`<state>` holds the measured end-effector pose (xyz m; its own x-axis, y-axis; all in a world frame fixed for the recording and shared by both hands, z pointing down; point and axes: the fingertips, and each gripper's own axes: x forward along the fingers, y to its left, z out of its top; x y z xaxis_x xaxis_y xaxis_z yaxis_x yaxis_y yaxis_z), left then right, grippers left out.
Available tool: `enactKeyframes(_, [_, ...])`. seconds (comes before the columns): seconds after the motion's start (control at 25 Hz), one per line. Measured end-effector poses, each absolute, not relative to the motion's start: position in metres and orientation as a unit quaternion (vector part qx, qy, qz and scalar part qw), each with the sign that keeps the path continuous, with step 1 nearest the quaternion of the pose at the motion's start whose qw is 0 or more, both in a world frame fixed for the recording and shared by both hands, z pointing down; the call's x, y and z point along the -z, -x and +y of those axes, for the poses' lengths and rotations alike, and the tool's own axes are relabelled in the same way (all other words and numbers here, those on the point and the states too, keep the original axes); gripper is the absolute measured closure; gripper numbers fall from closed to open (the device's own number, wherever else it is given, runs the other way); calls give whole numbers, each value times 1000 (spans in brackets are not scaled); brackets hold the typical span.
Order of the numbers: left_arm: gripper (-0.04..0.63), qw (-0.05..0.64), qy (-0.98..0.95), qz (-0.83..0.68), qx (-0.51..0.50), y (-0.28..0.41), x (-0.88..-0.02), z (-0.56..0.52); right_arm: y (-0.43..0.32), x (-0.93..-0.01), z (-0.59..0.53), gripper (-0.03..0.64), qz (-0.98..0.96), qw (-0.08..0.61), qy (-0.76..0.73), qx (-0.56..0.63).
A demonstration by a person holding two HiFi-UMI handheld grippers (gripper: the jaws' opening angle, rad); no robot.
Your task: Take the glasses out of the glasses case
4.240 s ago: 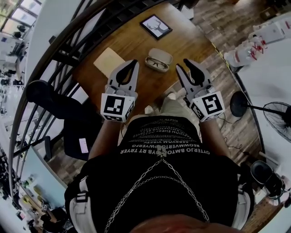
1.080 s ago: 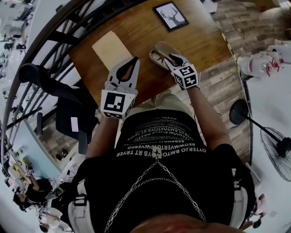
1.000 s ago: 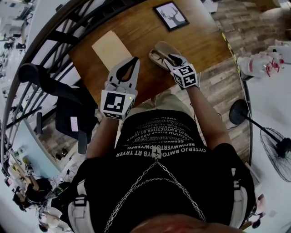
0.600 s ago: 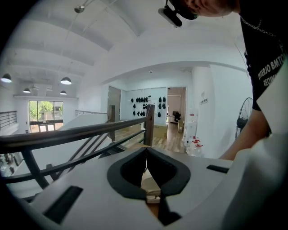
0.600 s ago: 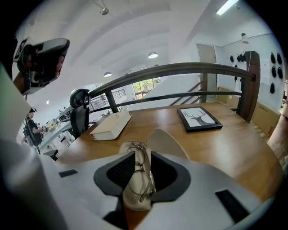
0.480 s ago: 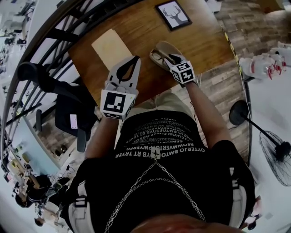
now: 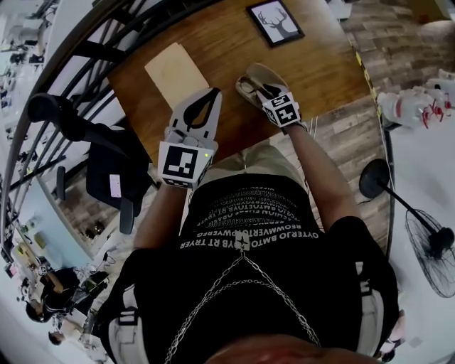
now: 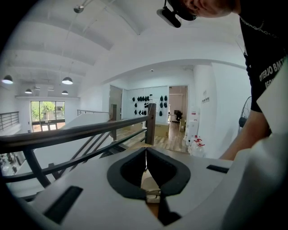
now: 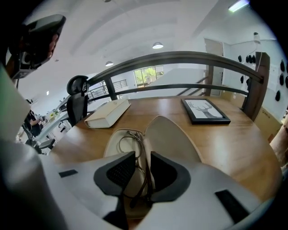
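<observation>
An open beige glasses case (image 7: 257,77) lies on the wooden table (image 7: 213,43), near its front edge. In the right gripper view its lid (image 9: 173,134) rises at the right, and the folded thin-rimmed glasses (image 9: 130,137) rest in its tray. My right gripper (image 9: 143,155) reaches down into the case, its jaws closed onto the glasses' frame. The head view shows this gripper (image 7: 261,89) over the case. My left gripper (image 7: 212,93) hovers to the left of the case, shut and holding nothing (image 8: 145,150).
A framed deer picture (image 7: 275,21) lies at the table's far side. A beige book (image 7: 175,71) sits at the far left. A dark railing (image 9: 180,58) curves behind the table. An office chair (image 7: 106,163) stands at the left and a fan (image 7: 426,234) at the right.
Since 4.2 s ago my right gripper has gone from the table's front edge into the open case. Over the last second it has stayed there. The left gripper has held still.
</observation>
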<state>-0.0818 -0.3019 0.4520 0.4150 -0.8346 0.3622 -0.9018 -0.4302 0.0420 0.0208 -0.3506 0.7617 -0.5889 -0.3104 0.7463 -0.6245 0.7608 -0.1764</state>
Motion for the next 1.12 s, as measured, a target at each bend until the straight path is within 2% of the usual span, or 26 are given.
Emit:
enactKeyframes(0.36, [566, 130, -825, -528, -151, 85, -461, -296, -12, -776, -355, 511, -860, 383, -261, -213])
enactKeyframes(0.8, [566, 131, -823, -530, -156, 87, -461, -290, -12, -781, -358, 573, -850, 414, -262, -195])
enactKeyframes(1.12, [566, 116, -824, -535, -144, 94, -449, -285, -18, -760, -354, 589, -856, 382, -275, -213])
